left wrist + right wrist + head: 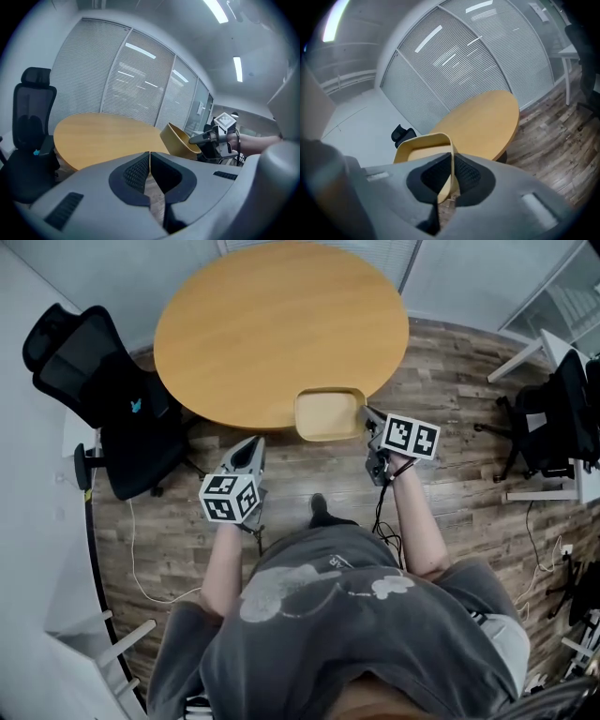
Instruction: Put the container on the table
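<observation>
Grey sweatshirt (328,615) fills the bottom of the head view, with both forearms reaching out past it. Left tongs (247,452) are pressed together with nothing between them – their own view shows the pads meeting on bare air – and they hang over the wooden floor (450,484), short of the bench (272,324). Right tongs (365,414) are clamped on one thin wall of the container (328,413), a shallow tan tub. It is carried tilted, and from above it overlaps the near rim of the round bench; it looks to be in the air, not resting.

This reads as the carry step, close to its end. Next, the right hand should bring the tub further in over the bench top, level it, lower it until the base sits flat, then let go – too near the rim and it could tip off. A black office chair (112,390) stands well apart to the left.
</observation>
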The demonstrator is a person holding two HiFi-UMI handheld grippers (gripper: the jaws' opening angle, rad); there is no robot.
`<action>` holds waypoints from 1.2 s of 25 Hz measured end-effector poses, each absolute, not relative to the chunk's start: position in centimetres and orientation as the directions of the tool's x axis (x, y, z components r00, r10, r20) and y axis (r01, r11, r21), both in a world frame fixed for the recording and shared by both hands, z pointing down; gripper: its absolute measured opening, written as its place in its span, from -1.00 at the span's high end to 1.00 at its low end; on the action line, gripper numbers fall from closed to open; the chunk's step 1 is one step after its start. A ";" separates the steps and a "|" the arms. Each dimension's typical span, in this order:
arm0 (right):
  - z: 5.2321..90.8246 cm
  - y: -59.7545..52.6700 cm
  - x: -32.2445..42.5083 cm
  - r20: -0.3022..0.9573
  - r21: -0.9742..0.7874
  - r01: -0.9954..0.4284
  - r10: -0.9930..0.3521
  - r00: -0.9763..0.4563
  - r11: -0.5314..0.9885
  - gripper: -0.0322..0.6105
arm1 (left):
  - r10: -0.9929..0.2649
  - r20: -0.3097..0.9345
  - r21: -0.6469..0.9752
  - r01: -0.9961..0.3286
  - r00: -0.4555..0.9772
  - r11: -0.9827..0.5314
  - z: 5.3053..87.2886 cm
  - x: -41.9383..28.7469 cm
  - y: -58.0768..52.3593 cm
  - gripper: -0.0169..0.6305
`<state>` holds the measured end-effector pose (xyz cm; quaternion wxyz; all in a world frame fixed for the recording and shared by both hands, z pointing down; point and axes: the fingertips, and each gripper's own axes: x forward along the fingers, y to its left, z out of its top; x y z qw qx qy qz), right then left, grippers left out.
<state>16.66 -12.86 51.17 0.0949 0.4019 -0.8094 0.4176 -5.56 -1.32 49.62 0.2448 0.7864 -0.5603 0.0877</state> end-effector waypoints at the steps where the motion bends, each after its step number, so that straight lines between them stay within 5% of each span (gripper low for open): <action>1: 51.2 -13.5 16.7 0.487 -0.602 -0.727 -0.568 -0.663 0.331 0.85 | -0.840 0.412 0.281 -0.926 0.354 -0.252 49.5 -5.4 -2.0 0.96; 15: 52.1 -21.3 16.7 0.485 -0.624 -0.712 -0.555 -0.676 0.322 0.85 | -0.842 0.429 0.270 -0.936 0.327 -0.225 50.0 -5.2 -8.4 0.96; 30: 53.3 -31.8 10.4 0.534 -0.571 -0.775 -0.594 -0.602 0.272 0.85 | -0.838 0.401 0.311 -0.915 0.370 -0.255 51.8 -13.5 -20.2 0.96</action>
